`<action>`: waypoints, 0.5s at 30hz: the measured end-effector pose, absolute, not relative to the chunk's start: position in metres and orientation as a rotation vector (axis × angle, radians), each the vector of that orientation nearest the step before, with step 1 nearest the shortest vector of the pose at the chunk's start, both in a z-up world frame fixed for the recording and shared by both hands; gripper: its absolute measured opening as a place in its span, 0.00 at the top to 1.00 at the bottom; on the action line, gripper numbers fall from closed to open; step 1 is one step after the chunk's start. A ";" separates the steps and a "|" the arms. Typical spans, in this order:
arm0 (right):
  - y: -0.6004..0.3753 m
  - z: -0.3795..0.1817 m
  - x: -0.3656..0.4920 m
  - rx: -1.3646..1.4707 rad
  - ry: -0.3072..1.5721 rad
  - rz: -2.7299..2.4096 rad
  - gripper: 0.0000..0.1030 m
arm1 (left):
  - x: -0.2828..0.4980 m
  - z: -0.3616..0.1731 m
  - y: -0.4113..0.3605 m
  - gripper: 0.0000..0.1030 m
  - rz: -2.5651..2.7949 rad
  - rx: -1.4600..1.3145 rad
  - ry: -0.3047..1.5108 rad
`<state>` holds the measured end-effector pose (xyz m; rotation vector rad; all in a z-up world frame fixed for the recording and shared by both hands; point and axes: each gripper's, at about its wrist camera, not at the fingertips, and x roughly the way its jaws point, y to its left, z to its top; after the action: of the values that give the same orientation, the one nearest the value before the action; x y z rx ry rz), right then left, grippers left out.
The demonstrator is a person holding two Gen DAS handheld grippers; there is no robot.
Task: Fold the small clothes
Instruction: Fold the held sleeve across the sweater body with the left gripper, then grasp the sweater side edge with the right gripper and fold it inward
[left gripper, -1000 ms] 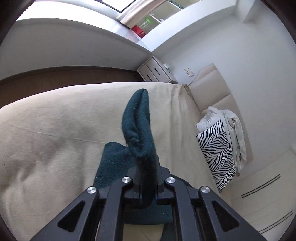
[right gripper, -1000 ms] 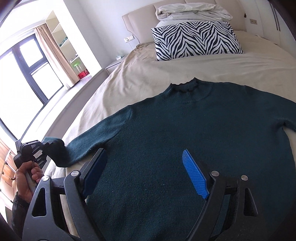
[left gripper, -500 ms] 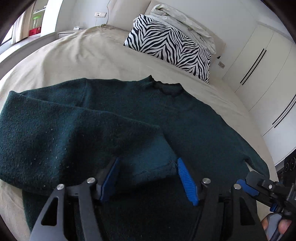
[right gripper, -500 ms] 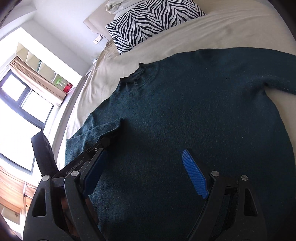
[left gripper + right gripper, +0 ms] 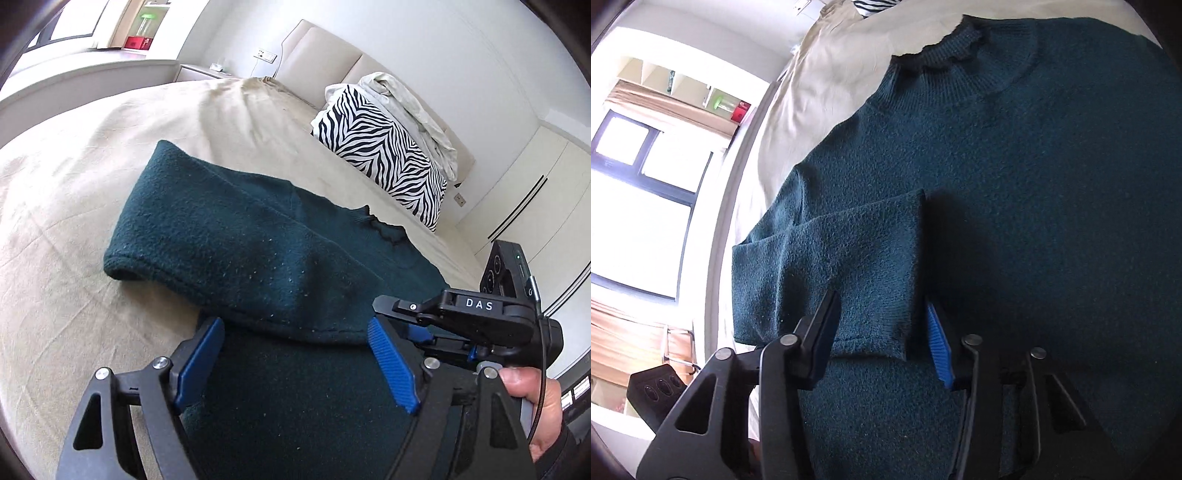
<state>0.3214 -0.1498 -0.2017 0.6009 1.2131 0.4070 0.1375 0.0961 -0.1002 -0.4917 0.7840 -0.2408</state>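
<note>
Left gripper now open, sleeve released, folded

Daylit white-walled bedroom: beige bed, padded headboard, zebra pillow, window.

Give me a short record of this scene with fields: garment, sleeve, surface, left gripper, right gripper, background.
garment: dark green sweater, lying flat
sleeve: folded sleeve, laid across the sweater body, cuff end near both grippers
surface: beige bedsheet
left gripper: left gripper, open, nothing pressed by its pads
right gripper: right gripper, jaws just closing, cuff end between them, pads not yet pressing
background: zebra pillow at the headboard
</note>
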 end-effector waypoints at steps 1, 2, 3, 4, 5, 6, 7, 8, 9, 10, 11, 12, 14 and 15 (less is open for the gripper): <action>-0.141 -0.199 0.323 0.555 1.212 0.400 0.68 | 0.136 -0.103 0.097 0.21 -0.242 -0.498 0.786; -0.132 -0.194 0.323 0.504 1.207 0.394 0.71 | 0.135 -0.105 0.099 0.22 -0.240 -0.502 0.787; -0.125 -0.190 0.324 0.456 1.197 0.390 0.83 | 0.134 -0.105 0.100 0.22 -0.240 -0.506 0.783; -0.119 -0.188 0.323 0.412 1.185 0.383 0.90 | 0.134 -0.104 0.101 0.22 -0.242 -0.512 0.779; -0.116 -0.186 0.323 0.369 1.178 0.367 0.92 | 0.133 -0.103 0.103 0.23 -0.243 -0.519 0.773; -0.116 -0.182 0.323 0.350 1.168 0.360 0.93 | 0.132 -0.102 0.104 0.23 -0.242 -0.527 0.768; -0.119 -0.178 0.323 0.342 1.157 0.356 0.93 | 0.130 -0.100 0.107 0.24 -0.239 -0.534 0.761; -0.124 -0.173 0.322 0.334 1.141 0.346 0.93 | 0.129 -0.098 0.110 0.24 -0.234 -0.539 0.754; -0.134 -0.168 0.321 0.330 1.120 0.331 0.94 | 0.129 -0.096 0.113 0.24 -0.229 -0.543 0.748; -0.145 -0.162 0.321 0.334 1.099 0.308 0.94 | 0.128 -0.095 0.116 0.24 -0.225 -0.551 0.744; -0.158 -0.157 0.322 0.350 1.084 0.286 0.94 | 0.129 -0.094 0.118 0.24 -0.222 -0.561 0.743; -0.172 -0.154 0.323 0.369 1.074 0.267 0.94 | 0.129 -0.093 0.120 0.26 -0.220 -0.571 0.742; -0.200 -0.147 0.322 0.386 1.061 0.230 0.94 | 0.131 -0.089 0.122 0.34 -0.222 -0.584 0.740; -0.213 -0.145 0.322 0.384 1.055 0.208 0.94 | 0.132 -0.087 0.123 0.40 -0.225 -0.583 0.739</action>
<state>0.3219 -0.2128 -0.1450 0.3836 1.0546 0.2081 0.1321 0.1229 -0.0871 -0.5831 0.7394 -0.2250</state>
